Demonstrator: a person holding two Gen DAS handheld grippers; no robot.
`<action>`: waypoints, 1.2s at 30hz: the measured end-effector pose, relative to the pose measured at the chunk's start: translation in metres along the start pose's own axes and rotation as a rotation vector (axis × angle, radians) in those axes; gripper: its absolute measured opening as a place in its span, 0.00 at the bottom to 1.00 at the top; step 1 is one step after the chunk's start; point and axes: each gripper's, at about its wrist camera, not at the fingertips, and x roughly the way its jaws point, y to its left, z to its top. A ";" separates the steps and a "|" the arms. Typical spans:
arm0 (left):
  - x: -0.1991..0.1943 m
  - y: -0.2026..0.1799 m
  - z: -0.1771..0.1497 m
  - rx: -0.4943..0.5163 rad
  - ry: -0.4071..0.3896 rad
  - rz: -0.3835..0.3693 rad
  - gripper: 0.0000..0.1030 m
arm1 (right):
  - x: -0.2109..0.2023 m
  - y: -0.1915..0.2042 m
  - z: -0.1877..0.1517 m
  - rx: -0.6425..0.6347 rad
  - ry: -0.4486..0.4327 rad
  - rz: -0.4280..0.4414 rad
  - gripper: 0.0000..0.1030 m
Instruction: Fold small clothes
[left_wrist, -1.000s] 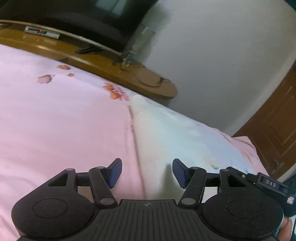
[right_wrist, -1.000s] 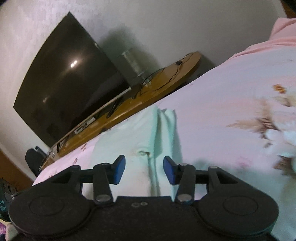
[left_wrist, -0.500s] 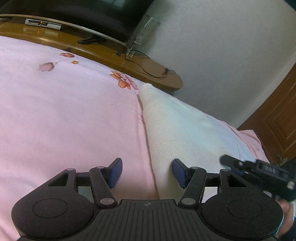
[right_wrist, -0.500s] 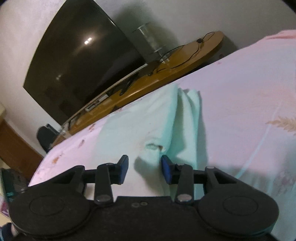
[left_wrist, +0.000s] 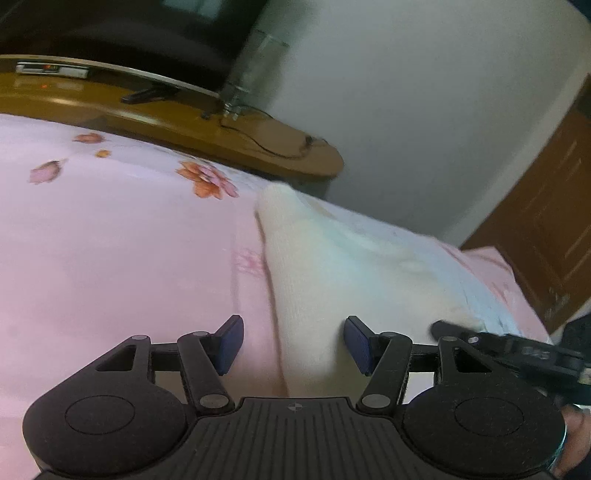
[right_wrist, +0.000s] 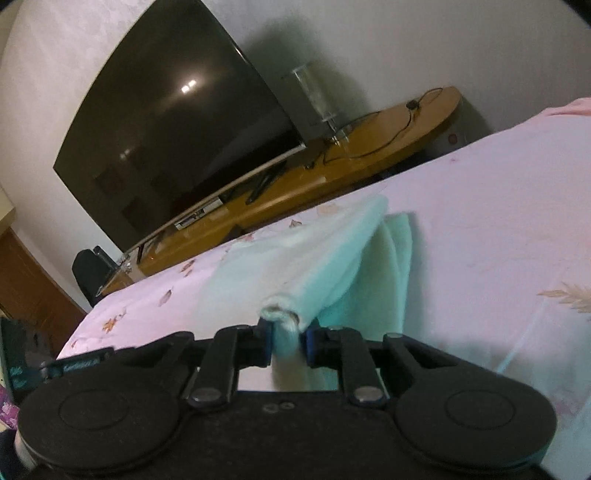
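Left wrist view is showing the left claw (left_wrist: 291, 345) hanging released, its blue pads (left_wrist: 231, 343) spread wide over the pink floral bedsheet (left_wrist: 110, 258), with the edge of the pale garment (left_wrist: 351, 266) lying on the bed between them. Right wrist view is showing the right claw (right_wrist: 288, 341) clenching a bunched fold of the garment (right_wrist: 321, 273), which is perhaps lifting slightly off the bedsheet (right_wrist: 498, 229), though blur is clouding this.

Left view motion-blurred; TV (left_wrist: 110, 33) cut by top edge. Garment (right_wrist: 314, 266) hem hidden behind right gripper (right_wrist: 288, 341) body.
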 end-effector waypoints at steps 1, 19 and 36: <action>0.004 -0.003 -0.001 0.007 0.015 0.008 0.58 | 0.005 -0.008 -0.001 0.020 0.020 -0.018 0.16; -0.005 -0.008 -0.010 0.039 0.072 0.021 0.58 | 0.011 -0.033 -0.003 0.154 0.073 0.003 0.22; -0.021 -0.029 -0.043 0.192 0.087 0.065 0.58 | -0.015 -0.031 -0.030 0.122 0.166 -0.002 0.09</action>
